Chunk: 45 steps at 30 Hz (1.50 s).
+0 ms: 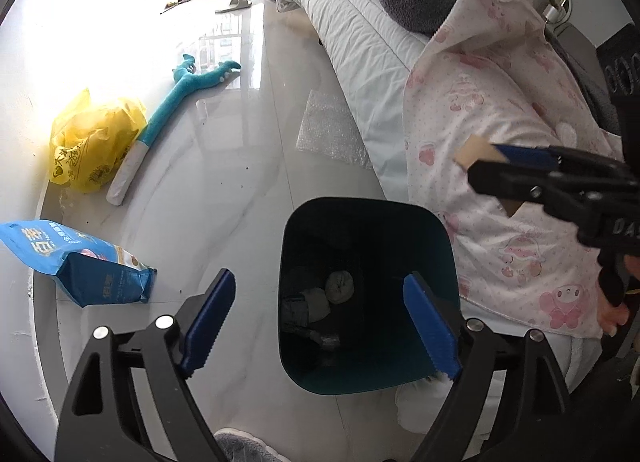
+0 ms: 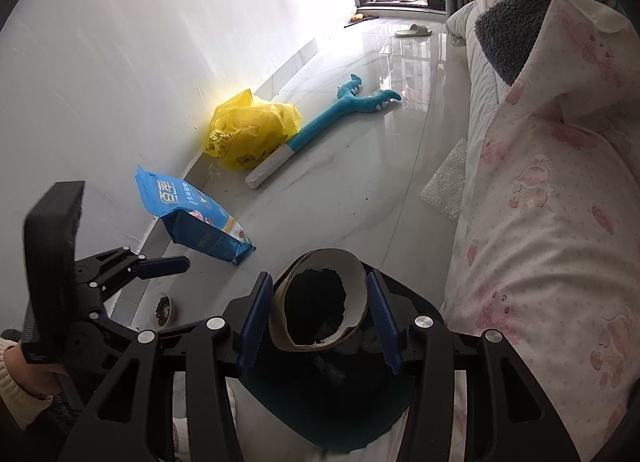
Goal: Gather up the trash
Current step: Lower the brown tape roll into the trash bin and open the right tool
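A dark teal bin (image 1: 360, 222) stands on the floor beside the bed, with crumpled grey wads (image 1: 338, 286) at its bottom. My left gripper (image 1: 322, 326) hangs over its mouth, open, nothing between its blue pads. My right gripper (image 2: 320, 322) is shut on a torn cardboard tube (image 2: 320, 298), held just above the bin (image 2: 320, 402). In the left wrist view the right gripper (image 1: 494, 168) comes in from the right, the tube's (image 1: 474, 152) end poking out of it. The left gripper (image 2: 160, 266) shows at the left of the right wrist view.
On the floor by the wall lie a yellow plastic bag (image 1: 96, 138), a blue food pouch (image 1: 84, 262), a teal plush stick (image 1: 180, 98) and a small dish of kibble (image 2: 163, 308). Bubble wrap (image 1: 328, 126) lies by the bed. A pink-patterned quilt (image 1: 500, 142) hangs at the right.
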Each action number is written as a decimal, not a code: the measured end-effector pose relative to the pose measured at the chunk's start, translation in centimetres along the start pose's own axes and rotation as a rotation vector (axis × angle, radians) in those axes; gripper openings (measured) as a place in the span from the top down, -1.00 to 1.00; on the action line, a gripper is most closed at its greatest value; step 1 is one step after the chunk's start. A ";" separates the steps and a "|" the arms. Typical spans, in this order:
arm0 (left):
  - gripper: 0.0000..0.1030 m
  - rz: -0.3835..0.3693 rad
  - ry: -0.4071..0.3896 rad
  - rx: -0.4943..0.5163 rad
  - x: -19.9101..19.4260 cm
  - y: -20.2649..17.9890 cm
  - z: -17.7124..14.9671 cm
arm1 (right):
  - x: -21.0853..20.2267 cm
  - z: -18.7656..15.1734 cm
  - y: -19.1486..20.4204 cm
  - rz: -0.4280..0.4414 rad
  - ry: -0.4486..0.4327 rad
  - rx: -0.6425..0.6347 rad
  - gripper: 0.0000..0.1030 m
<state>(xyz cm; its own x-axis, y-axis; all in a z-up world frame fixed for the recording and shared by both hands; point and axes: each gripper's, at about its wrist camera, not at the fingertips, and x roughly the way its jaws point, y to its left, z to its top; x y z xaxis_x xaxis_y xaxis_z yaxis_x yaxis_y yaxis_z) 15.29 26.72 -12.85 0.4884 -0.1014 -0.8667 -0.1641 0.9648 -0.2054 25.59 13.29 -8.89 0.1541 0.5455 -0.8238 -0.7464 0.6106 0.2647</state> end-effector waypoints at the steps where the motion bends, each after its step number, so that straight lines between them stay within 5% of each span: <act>1: -0.72 0.001 -0.021 -0.002 -0.5 0.2 0.1 | 0.5 0.0 0.0 -0.002 0.007 0.002 0.03; 12: -0.72 0.015 -0.183 -0.008 -4.9 1.9 0.7 | 5.3 -0.9 0.8 -0.030 0.105 0.007 0.03; 25: -0.43 0.064 -0.310 0.043 -8.6 1.6 0.9 | 11.3 -3.3 1.2 -0.078 0.240 -0.003 0.03; 31: -0.26 0.098 -0.310 0.072 -9.2 0.5 1.8 | 12.5 -4.8 0.4 -0.099 0.293 0.004 0.02; 36: -0.23 0.074 -0.330 0.088 -10.3 -1.0 2.7 | 11.7 -5.1 0.1 -0.099 0.282 0.001 -0.20; 45: -0.23 0.031 -0.412 0.061 -12.4 -4.2 5.1 | 7.7 -4.5 -0.4 -0.087 0.196 -0.018 -0.20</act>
<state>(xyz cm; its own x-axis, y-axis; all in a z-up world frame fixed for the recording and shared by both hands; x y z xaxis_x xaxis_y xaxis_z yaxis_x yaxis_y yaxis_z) 14.32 25.17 1.12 0.7880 0.0217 -0.6152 -0.1393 0.9797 -0.1439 24.16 14.63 -17.62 0.0906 0.3683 -0.9253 -0.7474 0.6392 0.1812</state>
